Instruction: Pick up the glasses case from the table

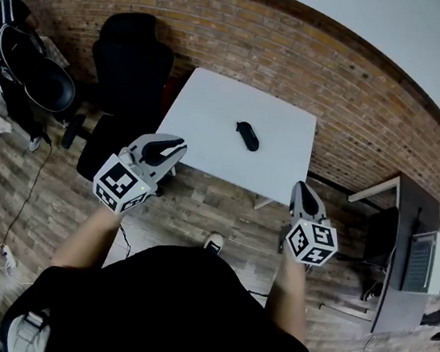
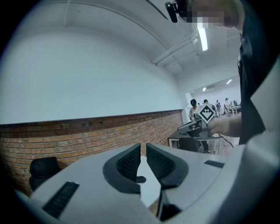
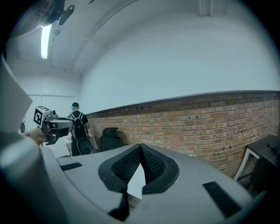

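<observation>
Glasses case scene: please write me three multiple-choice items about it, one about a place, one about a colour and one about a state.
1. Where is the glasses case?
A) on the table
B) on the chair
C) in the left gripper

2. What colour is the table top?
A) brown
B) white
C) black

3. In what state is the right gripper?
A) shut and empty
B) wide open
C) shut on the case

Answers:
1 A: the dark case lies alone on the table top.
2 B: the top is plainly white around the case.
3 A: in the right gripper view the jaw tips meet with nothing between them.
</observation>
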